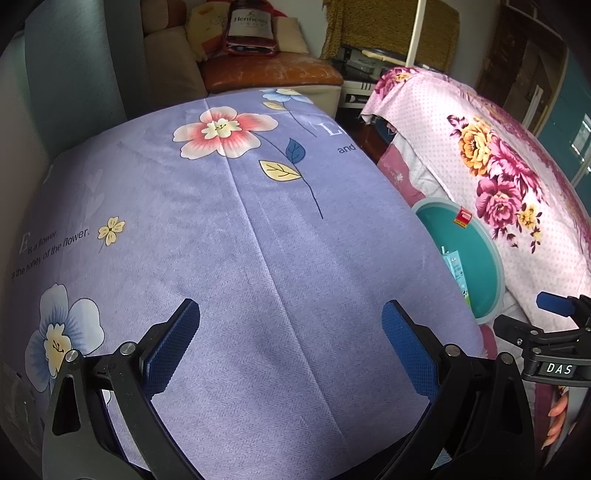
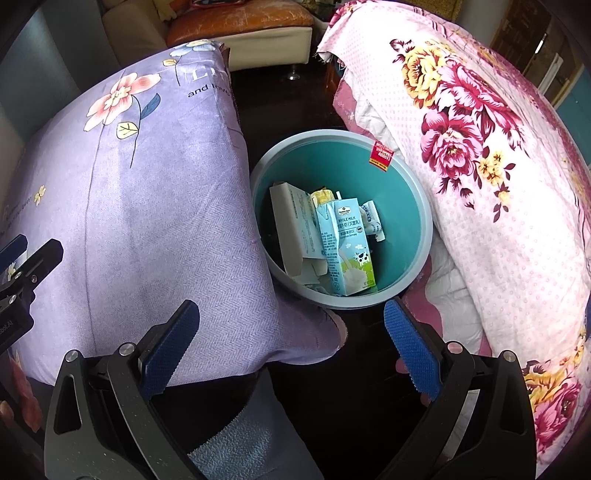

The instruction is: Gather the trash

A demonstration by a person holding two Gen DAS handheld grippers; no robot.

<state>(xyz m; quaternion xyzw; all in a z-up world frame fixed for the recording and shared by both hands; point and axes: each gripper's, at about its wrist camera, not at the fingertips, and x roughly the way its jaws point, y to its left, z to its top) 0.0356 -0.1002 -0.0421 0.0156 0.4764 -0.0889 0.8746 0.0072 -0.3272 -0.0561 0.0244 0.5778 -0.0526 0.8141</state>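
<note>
A teal bin (image 2: pixel 402 221) with a grey rim stands on the dark floor between two covered surfaces. Inside it lie a light blue milk carton (image 2: pixel 351 247), a flattened grey cardboard box (image 2: pixel 291 229) and other small wrappers. My right gripper (image 2: pixel 291 343) hovers open above the bin's near rim, nothing between its blue pads. My left gripper (image 1: pixel 291 343) is open over the purple flowered cloth (image 1: pixel 229 229), holding nothing. In the left wrist view the bin (image 1: pixel 480 251) shows at the right, partly hidden by the cloth, with the right gripper (image 1: pixel 554 321) beside it.
A pink flowered quilt (image 2: pixel 498 177) rises to the right of the bin. The purple cloth (image 2: pixel 140 192) covers the surface to its left. A sofa with an orange cushion (image 1: pixel 273 74) and a dark red bag (image 1: pixel 251 29) stands behind. A red sticker (image 2: pixel 382 156) is on the bin wall.
</note>
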